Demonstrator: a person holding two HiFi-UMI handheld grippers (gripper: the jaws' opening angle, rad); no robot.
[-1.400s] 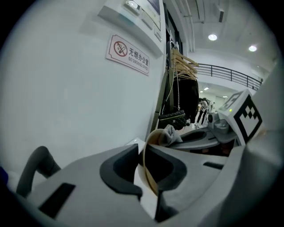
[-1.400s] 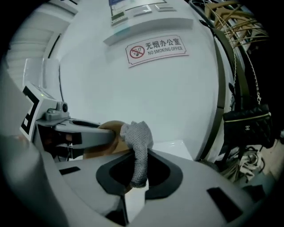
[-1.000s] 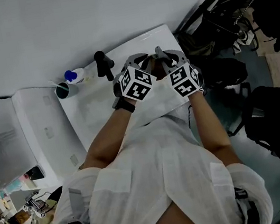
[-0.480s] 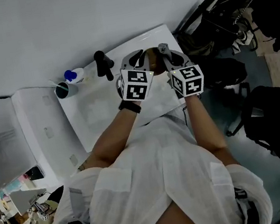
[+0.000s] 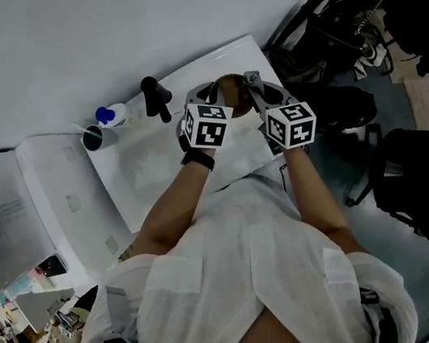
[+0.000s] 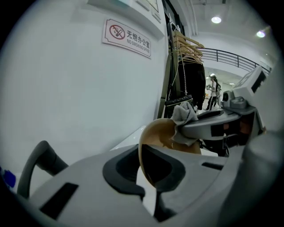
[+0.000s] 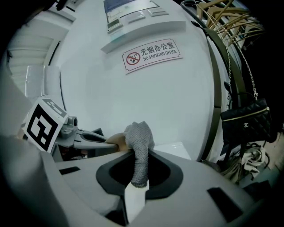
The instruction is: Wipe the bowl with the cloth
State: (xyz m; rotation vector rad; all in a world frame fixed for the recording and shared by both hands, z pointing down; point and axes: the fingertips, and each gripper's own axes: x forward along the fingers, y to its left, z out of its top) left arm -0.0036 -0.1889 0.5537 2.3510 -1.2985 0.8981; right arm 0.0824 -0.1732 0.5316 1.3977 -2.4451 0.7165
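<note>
Two tight grips: my left gripper (image 6: 151,188) pinches the bowl (image 6: 156,139) by its thin rim, my right gripper (image 7: 135,193) the cloth (image 7: 139,146). Bowl seems light, stiff, slick (wooden, probably); cloth soft, bunched against it over the white counter (image 5: 140,167).

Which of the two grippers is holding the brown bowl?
The left gripper: its jaws are shut on the rim of the brown bowl. The right gripper grips the grey cloth instead.
</note>
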